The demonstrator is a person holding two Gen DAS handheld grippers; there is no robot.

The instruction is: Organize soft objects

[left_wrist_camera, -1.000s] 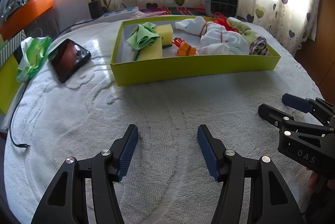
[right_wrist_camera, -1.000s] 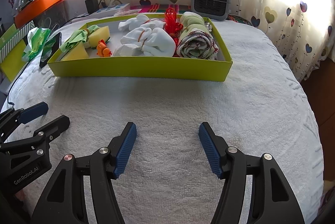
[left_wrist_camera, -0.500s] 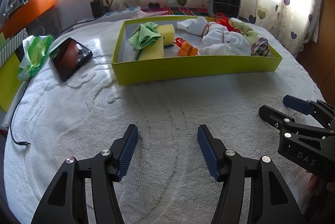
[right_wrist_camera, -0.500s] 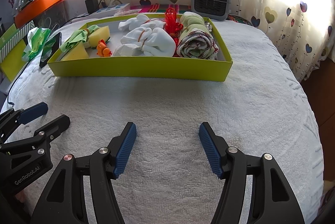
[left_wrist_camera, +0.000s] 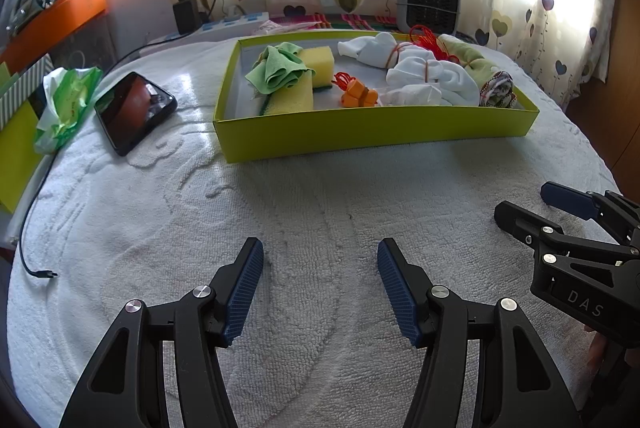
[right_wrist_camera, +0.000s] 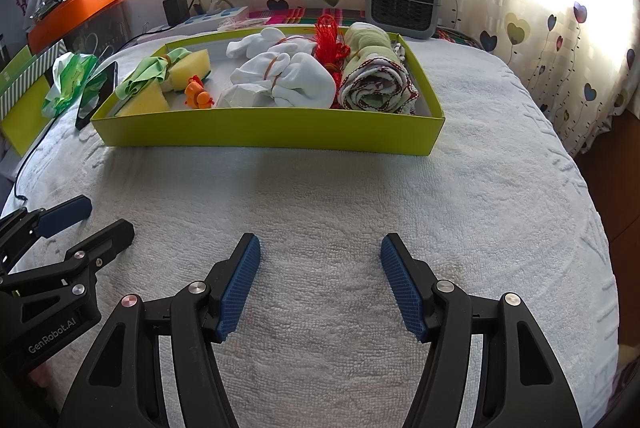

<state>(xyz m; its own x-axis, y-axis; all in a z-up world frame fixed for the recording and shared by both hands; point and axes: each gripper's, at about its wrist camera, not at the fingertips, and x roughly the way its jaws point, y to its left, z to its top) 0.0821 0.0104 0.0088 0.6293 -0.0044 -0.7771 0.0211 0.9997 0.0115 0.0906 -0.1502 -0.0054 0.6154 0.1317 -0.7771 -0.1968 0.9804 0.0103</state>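
The left gripper [left_wrist_camera: 320,284] and the right gripper [right_wrist_camera: 320,280] hung side by side over the white towelling cover [right_wrist_camera: 360,208], each with its blue-padded jaws spread apart around nothing. Ahead lay the shallow lime-green cardboard tray [right_wrist_camera: 272,132], its long axis running left to right. Inside it, from left to right, sat a crumpled green cloth [left_wrist_camera: 278,68] on yellow sponges [left_wrist_camera: 292,100], a small orange toy [left_wrist_camera: 358,96], white socks bundled with rubber bands [right_wrist_camera: 288,76], a red tassel [right_wrist_camera: 328,38] and a rolled green towel with red stitching [right_wrist_camera: 376,84], its rolled end facing the grippers.
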